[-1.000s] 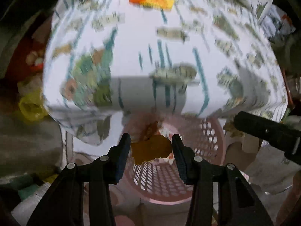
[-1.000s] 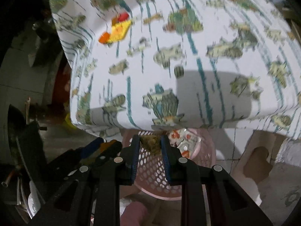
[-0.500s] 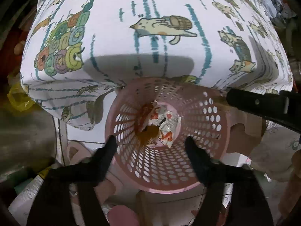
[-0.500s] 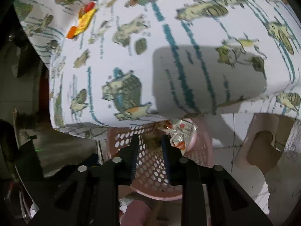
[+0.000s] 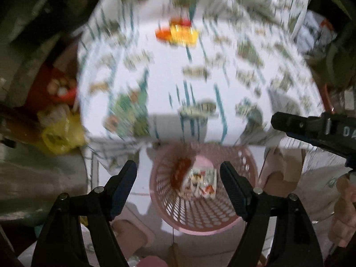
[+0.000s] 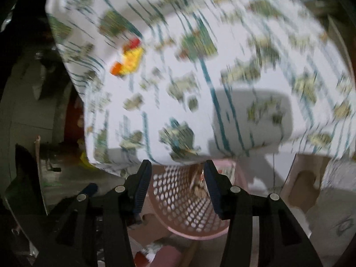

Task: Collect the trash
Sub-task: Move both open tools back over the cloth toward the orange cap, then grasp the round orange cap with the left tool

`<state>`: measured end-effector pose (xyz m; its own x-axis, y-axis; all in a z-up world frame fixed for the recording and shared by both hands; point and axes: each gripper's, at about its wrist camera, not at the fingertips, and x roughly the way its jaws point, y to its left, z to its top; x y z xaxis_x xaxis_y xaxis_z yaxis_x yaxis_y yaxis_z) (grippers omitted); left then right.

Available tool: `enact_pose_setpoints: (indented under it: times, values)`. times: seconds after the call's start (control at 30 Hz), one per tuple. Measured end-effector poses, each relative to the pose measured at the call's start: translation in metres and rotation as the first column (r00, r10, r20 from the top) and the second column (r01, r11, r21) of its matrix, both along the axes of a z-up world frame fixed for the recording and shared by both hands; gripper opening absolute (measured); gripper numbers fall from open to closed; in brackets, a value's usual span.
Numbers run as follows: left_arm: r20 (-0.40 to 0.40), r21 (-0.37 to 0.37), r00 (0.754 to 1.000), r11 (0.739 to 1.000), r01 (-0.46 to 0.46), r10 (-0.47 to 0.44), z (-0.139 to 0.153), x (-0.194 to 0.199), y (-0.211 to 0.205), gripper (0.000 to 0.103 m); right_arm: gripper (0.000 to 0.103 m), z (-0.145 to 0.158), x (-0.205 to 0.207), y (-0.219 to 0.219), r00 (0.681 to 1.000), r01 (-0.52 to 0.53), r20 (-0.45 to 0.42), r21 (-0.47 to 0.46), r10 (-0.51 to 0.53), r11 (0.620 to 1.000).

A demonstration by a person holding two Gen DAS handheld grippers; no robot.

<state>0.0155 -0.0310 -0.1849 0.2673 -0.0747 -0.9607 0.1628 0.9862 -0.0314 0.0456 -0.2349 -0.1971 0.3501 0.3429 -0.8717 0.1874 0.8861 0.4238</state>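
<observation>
- Left gripper point(image 5: 178, 178): standing wide and empty, its brown scrap having just dropped into the pink basket point(image 5: 200, 224).
- Right gripper point(image 6: 175, 178): jaws just opening, nothing gripped.
- Trash point(image 5: 200, 182): lying in the basket, below the table's near edge.
- Yellow-orange wrapper point(image 5: 178, 34): waiting on the tablecloth (likely the next pickup).
</observation>
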Motion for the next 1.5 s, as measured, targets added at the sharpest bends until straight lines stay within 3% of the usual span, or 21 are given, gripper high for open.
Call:
enact_pose_setpoints:
  times: [0.2,0.43,0.6,0.77,0.87,0.93,1.07,1.2,1.33,1.43,1.5]
  values:
    - [0.119,-0.014,0.993,1.000,-0.020,0.022,0.042,-0.003,0.011,0.076,0.051,0.046,-0.007,0.002,0.990,-0.022,0.137,-0.056,0.030,0.998]
    - [0.170,-0.022,0.984,0.999,-0.044,0.047,0.062,0.001,0.013,0.077,0.051,0.067,-0.010,0.001,0.981,-0.021,0.189,-0.070,0.034,0.997]
    - [0.263,0.019,0.964,0.999,-0.051,0.045,0.099,0.004,0.016,0.098,0.051,0.096,-0.005,0.001,0.968,-0.020,0.244,-0.117,0.048,0.993]
    - [0.327,0.036,0.944,0.998,-0.050,0.035,0.135,0.028,0.018,0.102,0.051,0.134,0.004,-0.004,0.949,-0.007,0.311,-0.163,0.058,0.987]
    - [0.364,0.101,0.931,0.994,-0.039,-0.001,0.148,0.051,0.015,0.103,0.051,0.155,0.026,-0.005,0.944,-0.019,0.320,-0.184,0.078,0.983]
    - [0.360,0.125,0.933,0.991,-0.042,-0.006,0.147,0.069,0.015,0.103,0.051,0.162,0.043,-0.007,0.943,-0.021,0.321,-0.200,0.086,0.979]
    - [0.311,0.055,0.947,0.993,-0.109,0.086,0.132,0.112,0.034,0.103,0.051,0.164,0.069,-0.010,0.931,0.003,0.348,-0.310,0.110,0.951]
    - [0.229,-0.027,0.965,0.992,-0.122,0.125,0.104,0.148,0.046,0.103,0.051,0.140,0.086,-0.021,0.936,0.012,0.338,-0.306,0.097,0.952]
    - [0.146,-0.087,0.979,0.987,-0.134,0.146,0.074,0.182,0.046,0.102,0.051,0.111,0.110,-0.024,0.964,-0.024,0.247,-0.303,0.103,0.953]
    - [0.089,-0.122,0.989,0.986,-0.111,0.122,0.050,0.203,0.037,0.093,0.051,0.100,0.121,-0.029,0.970,0.002,0.230,-0.318,0.075,0.948]
    - [0.033,-0.123,0.994,0.987,-0.103,0.108,0.032,0.213,0.031,0.079,0.051,0.093,0.130,-0.035,0.978,0.010,0.204,-0.290,0.052,0.957]
